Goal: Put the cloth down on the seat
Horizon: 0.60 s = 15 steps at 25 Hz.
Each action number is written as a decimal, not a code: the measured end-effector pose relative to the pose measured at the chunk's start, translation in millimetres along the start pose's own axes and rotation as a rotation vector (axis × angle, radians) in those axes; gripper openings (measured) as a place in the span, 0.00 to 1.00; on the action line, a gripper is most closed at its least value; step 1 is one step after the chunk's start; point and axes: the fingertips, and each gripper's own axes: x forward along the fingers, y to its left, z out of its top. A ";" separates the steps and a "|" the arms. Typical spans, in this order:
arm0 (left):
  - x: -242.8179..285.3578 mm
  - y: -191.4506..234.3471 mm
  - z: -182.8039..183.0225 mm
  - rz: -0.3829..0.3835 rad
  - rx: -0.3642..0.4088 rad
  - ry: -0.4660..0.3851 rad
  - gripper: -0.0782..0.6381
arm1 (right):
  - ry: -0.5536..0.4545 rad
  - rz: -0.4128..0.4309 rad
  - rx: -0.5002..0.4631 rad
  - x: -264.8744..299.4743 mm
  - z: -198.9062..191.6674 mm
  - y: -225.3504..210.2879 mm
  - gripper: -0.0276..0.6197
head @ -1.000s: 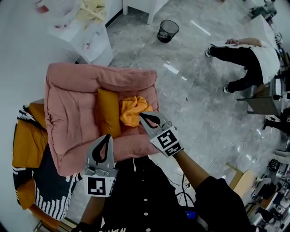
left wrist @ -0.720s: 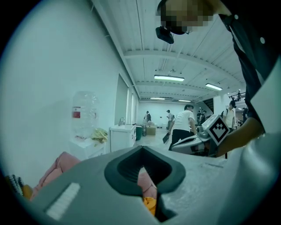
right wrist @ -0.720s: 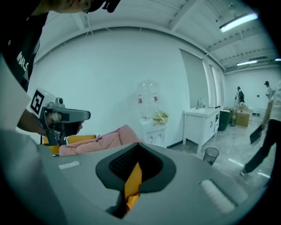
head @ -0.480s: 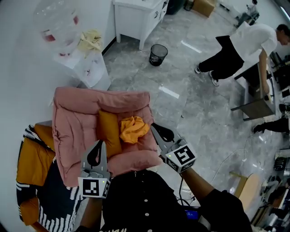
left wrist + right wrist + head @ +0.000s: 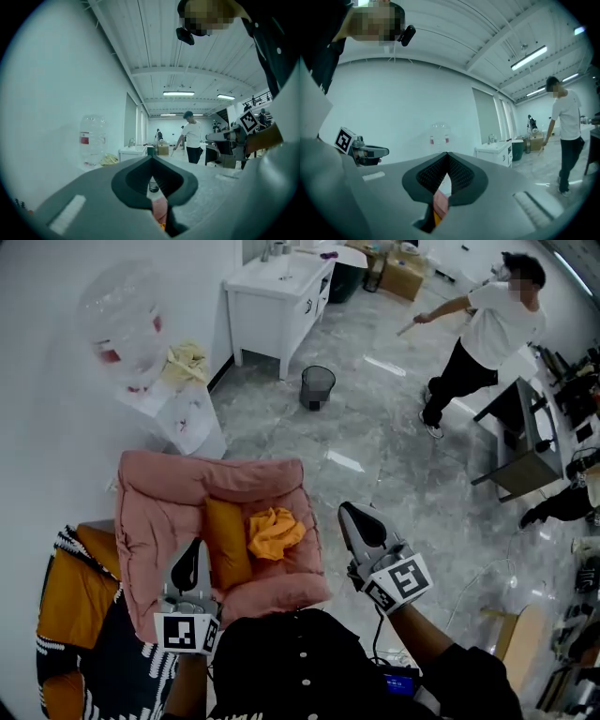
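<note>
The orange cloth [image 5: 275, 532] lies crumpled on the pink padded seat [image 5: 159, 512], beside an orange cushion [image 5: 225, 542]. In the head view my left gripper [image 5: 195, 549] hangs over the seat's front edge, shut with nothing in it. My right gripper [image 5: 351, 516] is off the seat's right side, over the floor, also shut and empty, well apart from the cloth. In the left gripper view the jaws [image 5: 151, 159] meet at the tip; the right gripper view shows the same closed tips [image 5: 446, 154]. A sliver of pink and orange shows through each gap.
A white cabinet [image 5: 277, 292] and a black waste bin [image 5: 317, 387] stand beyond the seat. A large water bottle [image 5: 131, 334] sits at the wall. A person [image 5: 478, 343] stands at the far right near a desk [image 5: 520, 437]. An orange and striped blanket [image 5: 66, 596] lies left.
Both grippers have drawn back from the seat. The right one has let go of the cloth and moved right, off it; the cloth stays on the seat. The view has risen.
</note>
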 end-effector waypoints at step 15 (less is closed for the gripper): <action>-27.9 37.8 17.7 0.145 0.024 -0.049 0.11 | -0.151 -0.120 -0.022 -33.6 33.6 -36.7 0.08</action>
